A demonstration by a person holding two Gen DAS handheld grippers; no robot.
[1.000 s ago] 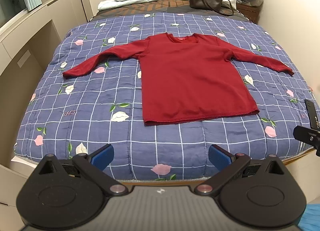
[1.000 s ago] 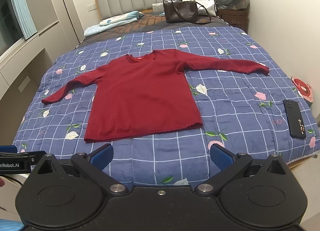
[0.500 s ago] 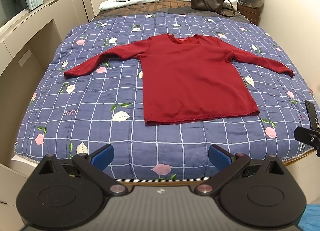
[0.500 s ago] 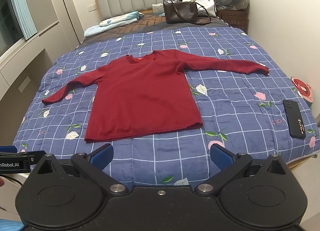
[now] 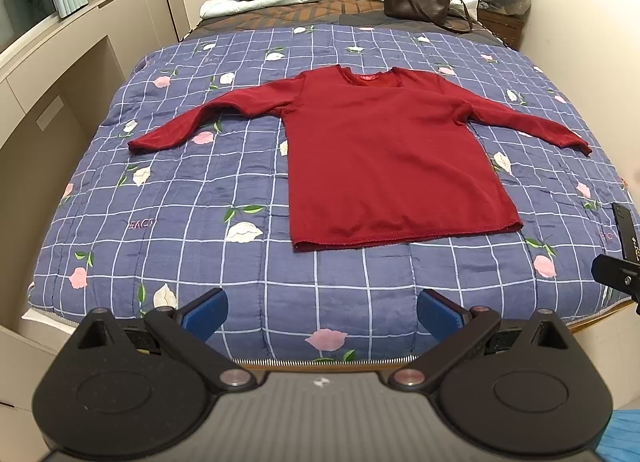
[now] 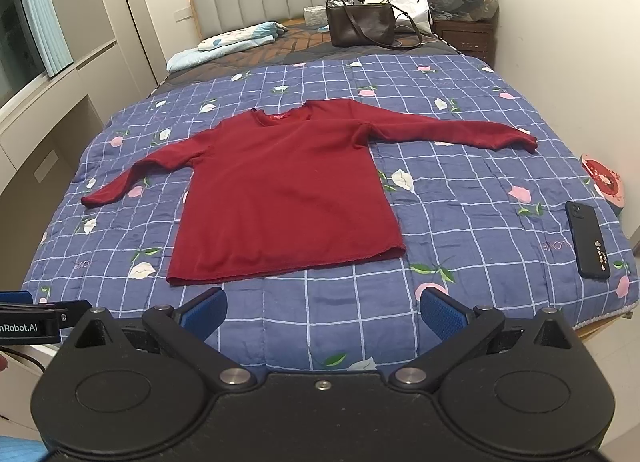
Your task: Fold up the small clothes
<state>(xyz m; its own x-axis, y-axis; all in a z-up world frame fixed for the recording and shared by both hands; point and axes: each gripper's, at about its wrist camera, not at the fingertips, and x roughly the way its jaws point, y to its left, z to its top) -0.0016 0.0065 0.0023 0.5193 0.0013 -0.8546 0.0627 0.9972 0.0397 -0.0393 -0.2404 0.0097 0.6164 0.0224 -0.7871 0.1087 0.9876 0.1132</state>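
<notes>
Left two-finger black plastic gripper: blue ribbed pads on angled black fingers; two round disc housings; silver pivot screws; grey textured body with small white emblem behind.

Right two-finger black plastic gripper: same blue pads, disc housings, silver screws; black body, central screw behind the fingers.
</notes>
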